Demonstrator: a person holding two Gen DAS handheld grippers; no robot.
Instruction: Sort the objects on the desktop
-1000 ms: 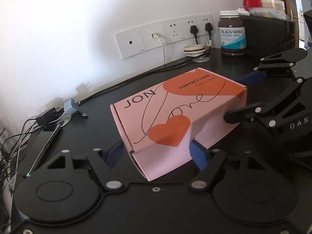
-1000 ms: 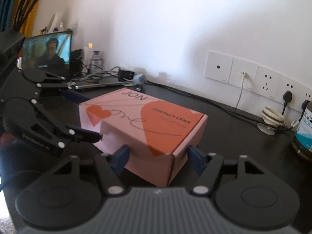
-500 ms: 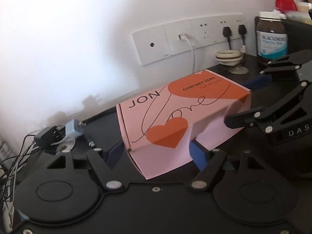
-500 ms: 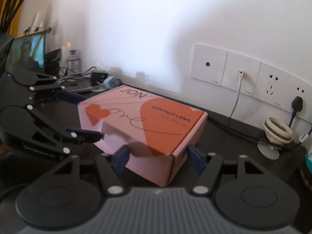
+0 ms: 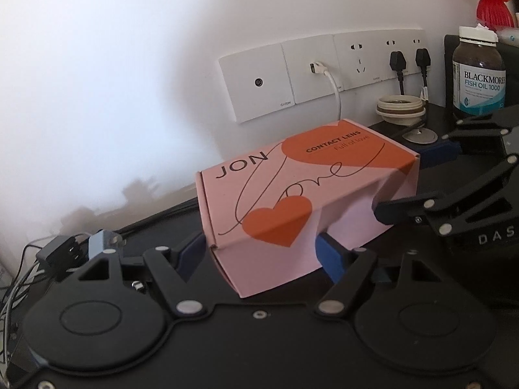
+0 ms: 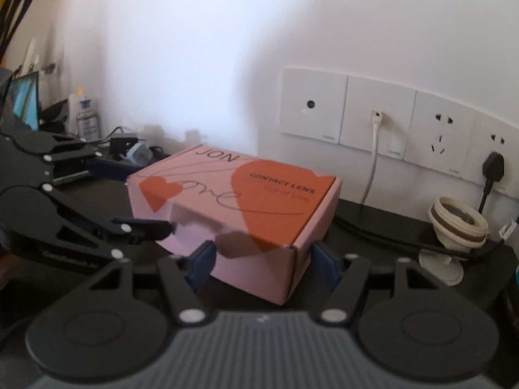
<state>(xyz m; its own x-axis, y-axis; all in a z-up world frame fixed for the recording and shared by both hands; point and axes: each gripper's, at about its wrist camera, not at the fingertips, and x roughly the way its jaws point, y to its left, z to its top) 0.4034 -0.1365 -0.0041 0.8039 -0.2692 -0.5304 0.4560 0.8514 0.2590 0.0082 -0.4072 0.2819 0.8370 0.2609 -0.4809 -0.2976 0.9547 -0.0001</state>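
Left wrist view: pink contact lens box (image 5: pixel 301 207) with orange hearts, lid closed, held between both grippers above the black tabletop (image 5: pixel 155 227). The left gripper (image 5: pixel 262 253) has its blue fingers (image 5: pixel 329 256) clamped on the near end of the box, one against each side. The right gripper (image 5: pixel 418 178) comes in from the right edge, one black fingertip on the box's long side, a blue pad at its far corner. Behind, on the wall: white socket panel (image 5: pixel 324 71) with a white cable and two black plugs. A Blackmores fish oil bottle (image 5: pixel 478 74) stands at right, a cream ring-shaped holder (image 5: pixel 400 108) beside it. Adapters and cables (image 5: pixel 65 253) at left.

Right wrist view: same box (image 6: pixel 240 207), near corner between the right gripper's (image 6: pixel 262 265) blue fingers (image 6: pixel 202 264), which press on its two sides. Left gripper (image 6: pixel 84 191) grips the box's left end. Laptop screen (image 6: pixel 26 103) and small clear bottle (image 6: pixel 86 116) far left; picture slightly blurred.
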